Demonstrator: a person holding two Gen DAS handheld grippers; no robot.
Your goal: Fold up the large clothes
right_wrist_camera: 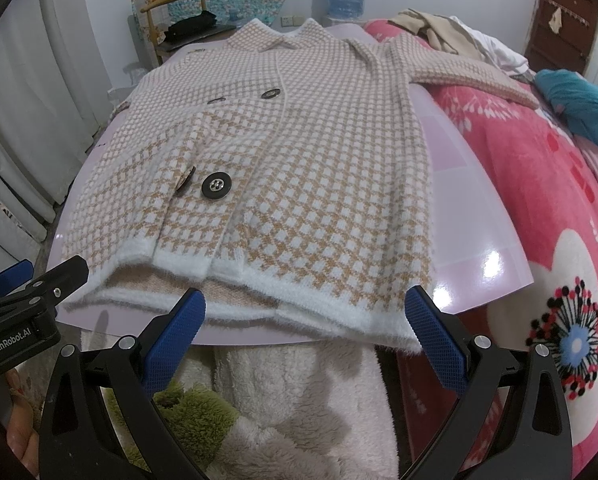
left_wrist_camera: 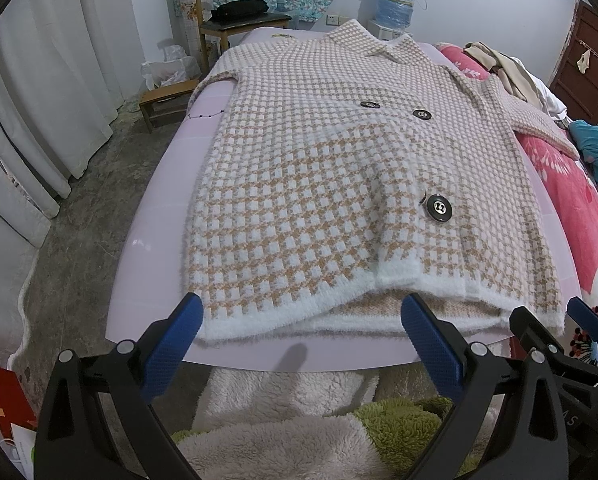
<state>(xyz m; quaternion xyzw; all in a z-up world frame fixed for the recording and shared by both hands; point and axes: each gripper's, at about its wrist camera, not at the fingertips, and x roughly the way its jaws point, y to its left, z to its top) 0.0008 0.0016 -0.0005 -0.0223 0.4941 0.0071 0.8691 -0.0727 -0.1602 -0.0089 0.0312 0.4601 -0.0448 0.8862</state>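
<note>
Coat [left_wrist_camera: 339, 184]: lying flat, buttoned, on lilac board [left_wrist_camera: 155, 280].
Handling: seeming thick, soft, floppy.
Hold: white hem [right_wrist_camera: 299, 304] corners.
Left gripper [left_wrist_camera: 299, 336]: gaping, empty.
Right gripper [right_wrist_camera: 305, 320]: gaping, empty.

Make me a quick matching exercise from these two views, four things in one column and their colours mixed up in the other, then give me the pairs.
Things:
1. coat hem
2. big button
3. blanket
4. board

Colours:
A. pale lilac
B. fluffy white
C. pink-red with flowers
D. black

Pairs: 1-B, 2-D, 3-C, 4-A
</note>
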